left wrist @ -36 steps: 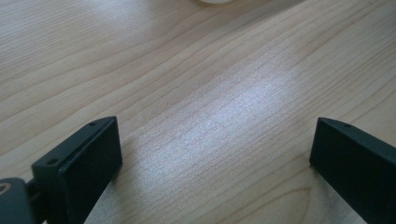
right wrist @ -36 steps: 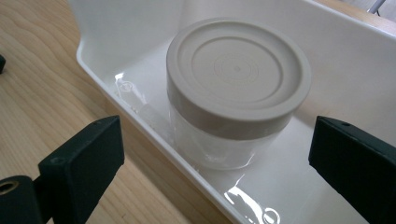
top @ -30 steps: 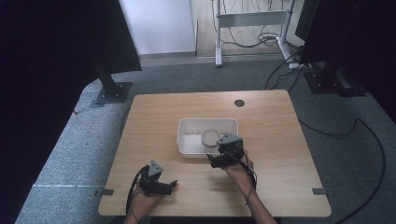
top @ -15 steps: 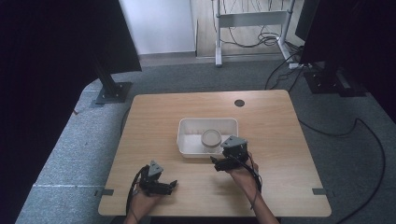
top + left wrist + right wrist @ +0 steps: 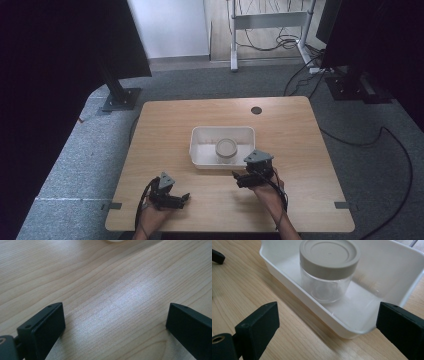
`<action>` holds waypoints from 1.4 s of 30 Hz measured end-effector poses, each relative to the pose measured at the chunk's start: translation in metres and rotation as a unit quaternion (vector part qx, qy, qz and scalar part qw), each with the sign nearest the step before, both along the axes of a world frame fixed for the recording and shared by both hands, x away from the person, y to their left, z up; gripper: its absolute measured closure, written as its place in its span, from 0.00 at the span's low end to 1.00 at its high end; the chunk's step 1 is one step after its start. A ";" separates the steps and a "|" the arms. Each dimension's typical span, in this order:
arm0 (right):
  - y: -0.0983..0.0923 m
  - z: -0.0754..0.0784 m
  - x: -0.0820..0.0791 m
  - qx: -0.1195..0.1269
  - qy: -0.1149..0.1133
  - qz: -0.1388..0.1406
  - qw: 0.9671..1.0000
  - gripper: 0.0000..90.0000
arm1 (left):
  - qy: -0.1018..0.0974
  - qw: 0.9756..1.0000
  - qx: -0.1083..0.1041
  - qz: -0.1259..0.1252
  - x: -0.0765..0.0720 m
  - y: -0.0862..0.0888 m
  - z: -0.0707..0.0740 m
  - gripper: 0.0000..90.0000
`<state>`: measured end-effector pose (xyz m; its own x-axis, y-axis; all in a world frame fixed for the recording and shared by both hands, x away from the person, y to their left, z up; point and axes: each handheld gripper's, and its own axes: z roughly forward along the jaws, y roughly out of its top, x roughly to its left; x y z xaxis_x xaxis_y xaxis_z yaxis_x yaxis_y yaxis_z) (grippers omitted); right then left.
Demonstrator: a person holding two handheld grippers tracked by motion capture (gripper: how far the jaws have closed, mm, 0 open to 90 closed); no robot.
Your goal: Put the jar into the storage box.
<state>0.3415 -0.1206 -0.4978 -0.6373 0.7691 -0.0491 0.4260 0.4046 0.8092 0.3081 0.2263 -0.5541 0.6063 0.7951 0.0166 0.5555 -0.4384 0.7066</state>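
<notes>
Clear glass jar with grey round lid point(image 5: 328, 270) upright inside white rectangular plastic tray point(image 5: 387, 272) mid light wooden desk point(image 5: 300, 130), right claw point(image 5: 327, 325) spread wide just beside tray, left claw point(image 5: 115, 325) wide over bare desk.

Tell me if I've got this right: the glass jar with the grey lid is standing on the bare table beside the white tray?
Not quite. The glass jar with the grey lid stands upright inside the white tray, not beside it on the table. The right gripper view shows it plainly.

Clear jar point(image 5: 327, 282), grey lid point(image 5: 329, 257), white tray point(image 5: 387, 272), pale wood-grain table point(image 5: 112, 290)
</notes>
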 end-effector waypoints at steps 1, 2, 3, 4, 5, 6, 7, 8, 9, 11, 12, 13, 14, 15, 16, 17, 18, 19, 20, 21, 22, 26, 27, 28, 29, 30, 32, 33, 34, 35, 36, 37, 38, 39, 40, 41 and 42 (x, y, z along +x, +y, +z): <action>-0.002 0.000 -0.001 0.001 0.001 -0.002 1.000 0.05 | -0.001 1.000 -0.001 0.000 0.000 0.000 0.000 0.02; -0.003 0.000 -0.002 0.000 0.001 -0.002 1.000 0.05 | -0.001 1.000 -0.001 0.000 0.000 0.000 0.000 0.02; -0.005 -0.001 -0.003 -0.001 0.000 -0.003 1.000 0.05 | -0.001 1.000 -0.001 0.000 0.000 0.000 0.000 0.02; -0.006 -0.001 -0.003 0.000 0.001 -0.005 1.000 0.05 | -0.001 1.000 -0.001 0.000 0.000 0.000 0.000 0.02; -0.008 -0.001 -0.004 0.000 0.001 -0.006 1.000 0.05 | -0.001 1.000 -0.001 0.000 0.000 0.000 0.000 0.02; -0.010 -0.002 -0.005 -0.001 0.000 -0.005 1.000 0.05 | -0.001 1.000 -0.001 0.000 0.000 0.000 0.000 0.02; -0.011 -0.002 -0.006 0.000 0.001 -0.006 1.000 0.05 | -0.001 1.000 -0.001 0.000 0.000 0.000 0.000 0.02; -0.012 -0.002 -0.007 -0.001 0.000 -0.007 1.000 0.05 | -0.001 1.000 -0.001 0.000 0.000 0.000 0.000 0.02; -0.014 -0.003 -0.008 -0.002 0.001 -0.007 1.000 0.05 | -0.001 1.000 -0.001 0.000 0.000 0.000 0.000 0.02; -0.017 -0.004 -0.009 -0.004 0.002 -0.008 1.000 0.05 | -0.001 1.000 -0.001 0.000 0.000 0.000 0.000 0.02; -0.019 -0.005 -0.010 -0.005 0.002 -0.009 1.000 0.05 | -0.001 1.000 -0.001 0.000 0.000 0.000 0.000 0.02; -0.020 -0.006 -0.011 -0.005 0.003 -0.010 1.000 0.05 | -0.001 1.000 0.000 0.000 0.000 0.000 0.000 0.02; -0.022 -0.007 -0.013 -0.006 0.003 -0.011 1.000 0.05 | -0.001 1.000 0.000 0.000 0.000 0.000 0.000 0.02; -0.024 -0.007 -0.014 -0.005 0.003 -0.012 1.000 0.05 | -0.001 1.000 0.000 0.000 0.000 0.000 0.000 0.02; -0.026 -0.008 -0.015 -0.005 0.003 -0.013 1.000 0.05 | -0.001 1.000 0.000 0.000 0.000 0.000 0.000 0.02; -0.028 -0.009 -0.016 -0.006 0.004 -0.014 1.000 0.05 | -0.001 1.000 0.000 0.000 0.000 0.000 0.000 0.02; -0.029 -0.010 -0.017 -0.005 0.004 -0.016 1.000 0.05 | -0.001 1.000 0.000 0.000 0.000 0.000 0.000 0.02; -0.031 -0.010 -0.018 -0.007 0.004 -0.016 1.000 0.05 | -0.001 1.000 0.000 0.000 0.000 0.000 0.000 0.02; -0.033 -0.011 -0.019 -0.008 0.004 -0.017 1.000 0.05 | -0.001 1.000 0.000 0.000 0.000 0.000 0.000 0.02; -0.036 -0.012 -0.020 -0.008 0.003 -0.019 1.000 0.05 | 0.000 1.000 0.000 -0.001 0.000 0.000 0.000 0.02; -0.038 -0.013 -0.021 -0.008 0.003 -0.021 1.000 0.05 | 0.000 1.000 0.000 -0.001 0.000 0.000 0.000 0.02; -0.046 -0.015 -0.026 -0.007 0.003 -0.028 1.000 0.05 | -0.001 1.000 0.000 0.000 0.000 0.000 0.000 0.02; -0.048 -0.016 -0.027 -0.006 0.003 -0.029 1.000 0.05 | 0.000 1.000 0.000 0.000 0.000 0.000 0.000 0.02; -0.050 -0.016 -0.028 -0.006 0.003 -0.030 1.000 0.05 | -0.001 1.000 0.000 0.000 0.000 0.000 0.000 0.02; -0.053 -0.018 -0.029 -0.007 0.003 -0.033 0.999 0.05 | -0.001 1.000 0.000 0.000 0.000 0.000 0.000 0.02; -0.055 -0.019 -0.030 -0.008 0.003 -0.034 0.999 0.05 | -0.001 1.000 0.000 0.000 0.000 0.000 0.000 0.02; -0.059 -0.020 -0.032 -0.009 0.005 -0.039 0.999 0.05 | -0.001 1.000 -0.001 0.000 0.000 0.000 0.000 0.02; -0.061 -0.021 -0.033 -0.008 0.006 -0.041 0.999 0.05 | 0.000 1.000 -0.001 0.000 0.000 0.000 0.000 0.02; -0.063 -0.022 -0.034 -0.009 0.006 -0.042 0.999 0.05 | -0.001 1.000 0.000 0.000 0.000 0.000 0.000 0.02; -0.065 -0.023 -0.035 -0.009 0.007 -0.045 0.999 0.05 | -0.001 1.000 0.000 0.000 0.000 0.000 0.000 0.02; -0.068 -0.024 -0.036 -0.009 0.007 -0.047 0.999 0.05 | -0.001 1.000 0.000 0.000 0.000 0.000 0.000 0.02; -0.070 -0.024 -0.037 -0.009 0.007 -0.049 0.999 0.05 | 0.000 1.000 0.000 0.000 0.000 0.000 0.000 0.02; -0.072 -0.025 -0.038 -0.009 0.008 -0.051 0.999 0.05 | -0.001 1.000 0.000 0.000 0.000 0.000 0.000 0.02; -0.074 -0.026 -0.039 -0.010 0.008 -0.053 0.999 0.05 | 0.000 1.000 -0.001 0.000 0.000 0.000 0.000 0.02; -0.075 -0.026 -0.040 -0.011 0.009 -0.054 0.998 0.05 | -0.001 1.000 0.000 0.000 0.000 0.000 0.000 0.02; -0.077 -0.027 -0.041 -0.011 0.009 -0.055 0.998 0.05 | -0.001 1.000 0.000 0.000 0.000 0.000 0.000 0.02; -0.078 -0.028 -0.042 -0.012 0.009 -0.057 0.998 0.05 | 0.000 1.000 -0.001 0.000 0.000 0.000 0.000 0.02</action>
